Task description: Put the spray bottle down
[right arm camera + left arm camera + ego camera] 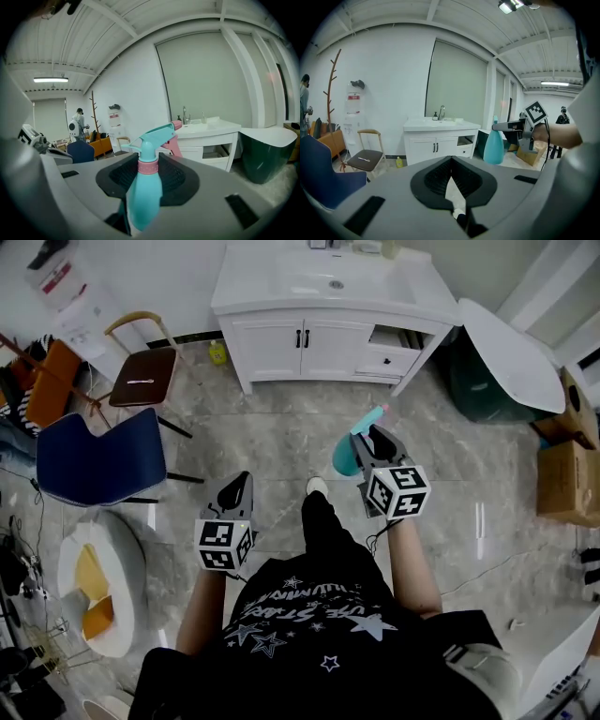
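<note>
- We see the spray bottle (144, 197) clamped between the right gripper (373, 439) jaws, held above the floor.
- Its long axis stands roughly upright, and the pink nozzle points ahead toward the white vanity (281, 343) (sink on top).
- Our left gripper (238, 487) jaws sit together, empty.

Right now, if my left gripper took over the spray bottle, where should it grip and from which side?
Probably the wide lower body of the spray bottle, coming from my left. The right gripper clamps the shoulder under the pink collar, and the bottle hangs upright with its body bare below, facing the left gripper.
</note>
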Demonstrator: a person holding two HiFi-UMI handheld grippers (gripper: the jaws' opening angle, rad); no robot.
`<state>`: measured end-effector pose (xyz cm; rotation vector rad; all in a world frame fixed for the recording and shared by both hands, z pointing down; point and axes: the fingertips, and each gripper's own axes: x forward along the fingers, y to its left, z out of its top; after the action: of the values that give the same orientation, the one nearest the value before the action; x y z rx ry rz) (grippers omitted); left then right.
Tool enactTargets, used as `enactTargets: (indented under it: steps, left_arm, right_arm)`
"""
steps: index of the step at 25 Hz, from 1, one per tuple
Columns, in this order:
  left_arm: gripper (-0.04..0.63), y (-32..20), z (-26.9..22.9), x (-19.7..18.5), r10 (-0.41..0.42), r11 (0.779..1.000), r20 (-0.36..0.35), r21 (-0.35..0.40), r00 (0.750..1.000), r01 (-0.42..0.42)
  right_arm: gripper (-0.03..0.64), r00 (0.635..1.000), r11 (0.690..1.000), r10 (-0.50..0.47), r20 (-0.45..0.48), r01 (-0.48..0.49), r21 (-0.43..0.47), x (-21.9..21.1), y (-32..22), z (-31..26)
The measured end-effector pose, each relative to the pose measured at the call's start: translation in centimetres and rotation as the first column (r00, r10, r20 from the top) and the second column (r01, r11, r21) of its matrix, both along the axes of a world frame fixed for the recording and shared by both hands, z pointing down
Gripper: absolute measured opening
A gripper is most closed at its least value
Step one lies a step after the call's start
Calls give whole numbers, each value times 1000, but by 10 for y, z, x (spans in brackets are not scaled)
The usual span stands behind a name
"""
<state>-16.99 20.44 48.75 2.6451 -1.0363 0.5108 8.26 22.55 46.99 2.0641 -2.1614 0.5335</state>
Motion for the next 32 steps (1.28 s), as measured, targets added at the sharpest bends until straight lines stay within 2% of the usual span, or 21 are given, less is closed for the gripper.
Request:
enactTargets:
  steps: [9, 16, 22, 27, 32]
  left_arm:
    - [17, -144, -19, 99, -49, 999, 19, 16, 999, 48]
    - [15, -211, -29, 164, -68, 997, -4, 25, 998, 68]
    - [16, -241, -29, 176, -91, 995, 11, 33, 996, 91]
    - [15, -261, -28, 170, -138, 990, -6, 26, 990, 138]
    - [17, -295, -17, 169, -135, 991, 9, 5, 991, 135]
  right_arm:
    - [144, 998, 998, -56, 24, 56, 11, 100, -155, -12]
    - [144, 995, 996, -84, 46, 82, 29, 156, -222, -17]
    - [144, 993, 994, -108, 49, 107, 24, 169, -251, -12]
    - [144, 989, 990, -144, 46, 144, 5, 163, -273, -6]
    - [144, 987, 989, -149, 54, 149, 5, 158, -305, -6]
